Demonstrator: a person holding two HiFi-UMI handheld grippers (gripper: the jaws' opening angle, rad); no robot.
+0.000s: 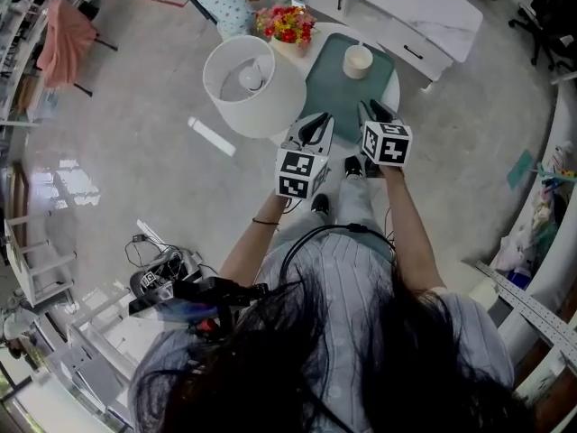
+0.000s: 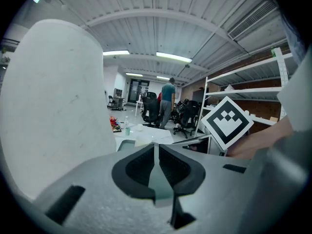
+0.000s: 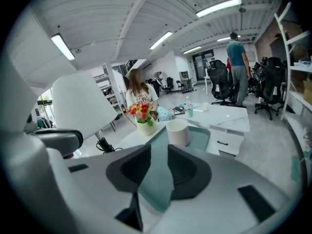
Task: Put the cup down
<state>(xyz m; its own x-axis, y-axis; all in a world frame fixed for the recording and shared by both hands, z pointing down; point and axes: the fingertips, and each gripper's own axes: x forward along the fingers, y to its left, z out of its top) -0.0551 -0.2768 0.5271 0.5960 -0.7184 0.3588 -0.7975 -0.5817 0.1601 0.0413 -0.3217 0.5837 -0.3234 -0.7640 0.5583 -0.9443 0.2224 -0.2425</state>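
Danger, judging from here: swinging either gripper forward and knocking over the cream cylindrical cup (image 1: pixel 358 60), now standing upright on the teal rectangular tray (image 1: pixel 329 97) on the round white table (image 1: pixel 394 87); or drifting sideways and bumping the white drum lampshade (image 1: pixel 252 84) just beside. Reaching both forearms out side by side over the table's near edge, short of the cup. Holding the left gripper (image 1: pixel 314 124) with jaws pressed together on nothing. Tilting the right gripper (image 1: pixel 373 111) down toward the cup, jaws slightly apart, gripping nothing.
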